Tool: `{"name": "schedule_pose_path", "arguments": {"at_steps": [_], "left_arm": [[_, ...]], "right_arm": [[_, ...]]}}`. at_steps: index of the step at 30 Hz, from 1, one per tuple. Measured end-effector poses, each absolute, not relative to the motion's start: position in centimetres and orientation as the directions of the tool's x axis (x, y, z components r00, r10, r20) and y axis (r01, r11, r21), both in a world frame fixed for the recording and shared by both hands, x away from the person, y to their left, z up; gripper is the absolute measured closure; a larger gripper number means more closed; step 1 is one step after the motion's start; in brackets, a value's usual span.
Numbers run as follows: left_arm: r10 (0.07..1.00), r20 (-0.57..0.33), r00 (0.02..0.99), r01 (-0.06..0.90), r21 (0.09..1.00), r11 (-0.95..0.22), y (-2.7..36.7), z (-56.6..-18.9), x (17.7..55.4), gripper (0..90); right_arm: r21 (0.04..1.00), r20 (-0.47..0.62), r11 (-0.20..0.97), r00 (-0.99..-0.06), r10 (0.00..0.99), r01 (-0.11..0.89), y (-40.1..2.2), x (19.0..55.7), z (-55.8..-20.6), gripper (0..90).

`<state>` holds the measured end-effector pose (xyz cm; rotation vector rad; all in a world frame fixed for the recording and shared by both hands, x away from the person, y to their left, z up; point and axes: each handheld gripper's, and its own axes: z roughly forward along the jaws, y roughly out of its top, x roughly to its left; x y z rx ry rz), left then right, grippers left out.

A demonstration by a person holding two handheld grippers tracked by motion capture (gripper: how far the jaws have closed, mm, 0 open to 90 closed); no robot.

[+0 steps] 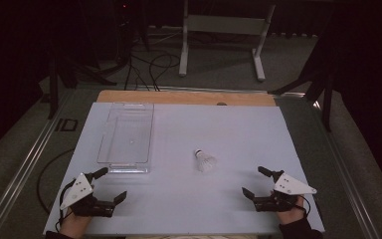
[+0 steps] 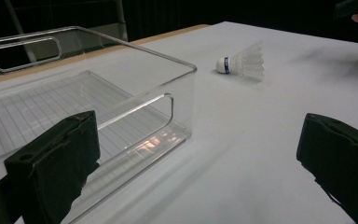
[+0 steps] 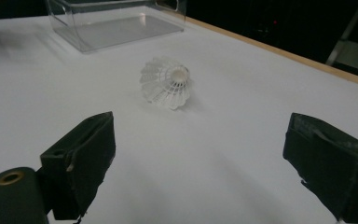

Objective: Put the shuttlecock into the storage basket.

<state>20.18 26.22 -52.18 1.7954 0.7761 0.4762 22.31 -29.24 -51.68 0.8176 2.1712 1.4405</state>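
The shuttlecock [image 1: 205, 161] lies on its side on the bare white worktop [image 1: 189, 199], a little right of centre, its white cork head with a blue band pointing away from the person and its feathered skirt toward the near edge. It is touching nothing. To its left, apart from it, stands a clear plastic bin [image 1: 127, 139], long side running away from the person, with nothing inside. The right tool [image 1: 256, 181] rests near the front right corner of the worktop, held in a hand; its jaws stand wide apart with nothing between them, aimed toward the shuttlecock, well short of it. The left tool [image 1: 110, 184] sits near the front left corner, just before the bin's near end wall, jaws likewise spread wide and unloaded. Beyond the worktop's wooden far edge, cables lie on the floor.
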Motion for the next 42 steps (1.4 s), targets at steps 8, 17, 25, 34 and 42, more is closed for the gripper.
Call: {"name": "schedule_pose_path", "arguments": {"at_steps": [8,17,25,34,42], "left_arm": [[0.702,-0.046,0.711,0.283,0.933,-0.225,26.1,-52.2,20.2,0.0],[0.7,-0.038,0.713,0.284,0.929,-0.239,26.0,-52.2,20.1,0.0],[0.688,-0.034,0.725,0.279,0.928,-0.248,25.8,-51.8,20.1,0.0],[0.651,-0.029,0.759,0.265,0.926,-0.268,25.4,-50.7,20.0,0.0],[0.617,-0.034,0.786,0.269,0.918,-0.292,25.2,-48.9,20.6,0.0]], "right_arm": [[0.921,-0.008,0.295,-0.742,0.67,0.256,-29.3,22.4,-51.7,9.5],[0.925,-0.008,0.29,-0.749,0.662,0.246,-29.2,22.4,-51.7,9.5],[0.923,-0.003,0.291,-0.753,0.658,0.251,-29.1,22.4,-51.7,9.5],[0.922,-0.003,0.295,-0.756,0.655,0.252,-29.0,22.4,-51.8,9.5],[0.92,-0.004,0.297,-0.753,0.658,0.254,-29.0,22.4,-51.8,9.5]]}}
